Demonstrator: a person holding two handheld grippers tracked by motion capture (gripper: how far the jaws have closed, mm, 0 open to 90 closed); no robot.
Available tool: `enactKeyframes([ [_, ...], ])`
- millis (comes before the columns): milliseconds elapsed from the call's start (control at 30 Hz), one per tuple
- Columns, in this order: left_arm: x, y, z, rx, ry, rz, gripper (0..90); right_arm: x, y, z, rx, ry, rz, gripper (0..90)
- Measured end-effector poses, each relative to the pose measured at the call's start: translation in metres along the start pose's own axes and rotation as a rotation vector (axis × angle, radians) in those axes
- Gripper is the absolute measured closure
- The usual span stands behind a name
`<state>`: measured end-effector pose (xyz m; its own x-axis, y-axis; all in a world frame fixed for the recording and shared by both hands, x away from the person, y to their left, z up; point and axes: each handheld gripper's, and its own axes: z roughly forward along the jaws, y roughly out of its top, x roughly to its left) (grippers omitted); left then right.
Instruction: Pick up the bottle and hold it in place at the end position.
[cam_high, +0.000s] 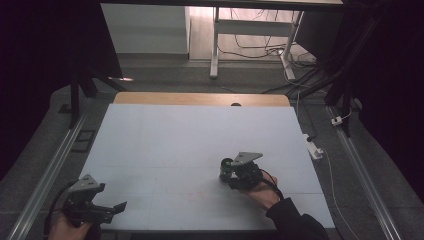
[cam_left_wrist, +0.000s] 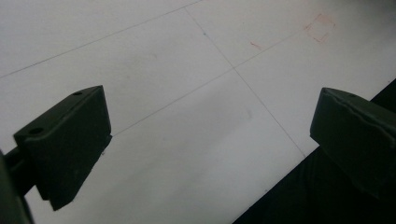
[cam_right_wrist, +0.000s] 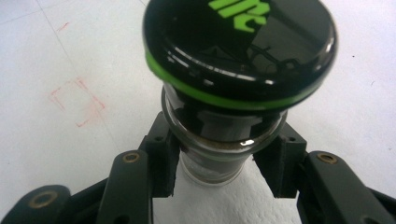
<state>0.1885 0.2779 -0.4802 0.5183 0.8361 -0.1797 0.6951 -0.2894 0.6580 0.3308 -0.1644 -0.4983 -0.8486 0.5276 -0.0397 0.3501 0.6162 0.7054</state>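
A small glass jar (cam_right_wrist: 210, 161) with a glossy black lid (cam_right_wrist: 240, 44), a green ring and green lettering stands upright between my right gripper's (cam_right_wrist: 219, 165) jaws, which are shut on its body just under the lid. In the high view the jar (cam_high: 226, 168) and right gripper (cam_high: 231, 172) are right of the mat's middle. A white paper towel (cam_right_wrist: 224, 205) shows below the jar; the jar's base is hidden. My left gripper (cam_high: 112, 200) is at the mat's front left corner. Its jaws stand wide apart with nothing between them (cam_left_wrist: 210, 140), over the front edge.
The white mat (cam_high: 190, 135) has thin pencil lines and a faint red square mark (cam_left_wrist: 321, 27) (cam_right_wrist: 77, 102) near its front middle. A wooden table edge (cam_high: 200, 98) runs behind it. Metal rails (cam_high: 55, 165) flank both sides. A white power strip (cam_high: 313, 149) and cables lie to the right.
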Motion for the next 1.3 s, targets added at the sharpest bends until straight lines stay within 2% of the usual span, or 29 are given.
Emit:
enactKeyframes([
  [167,0.000,0.000,0.000,0.000,0.000,-0.001,0.0,-0.002,0.003,-0.002,-0.001,0.001,0.014,52.8],
  [333,0.000,0.000,0.000,0.000,-0.001,-0.001,0.0,-0.007,0.009,-0.006,-0.021,0.007,0.064,52.8],
  [567,0.000,0.000,0.000,0.000,-0.002,-0.003,0.0,-0.008,0.021,-0.006,-0.036,-0.001,0.093,52.8],
  [933,0.001,0.000,-0.001,-0.006,-0.008,-0.008,0.0,-0.011,0.038,0.005,-0.020,0.001,0.063,52.8],
  [1300,0.001,0.000,-0.001,-0.007,-0.009,-0.008,0.0,-0.014,0.062,0.018,-0.026,0.018,0.045,52.8],
])
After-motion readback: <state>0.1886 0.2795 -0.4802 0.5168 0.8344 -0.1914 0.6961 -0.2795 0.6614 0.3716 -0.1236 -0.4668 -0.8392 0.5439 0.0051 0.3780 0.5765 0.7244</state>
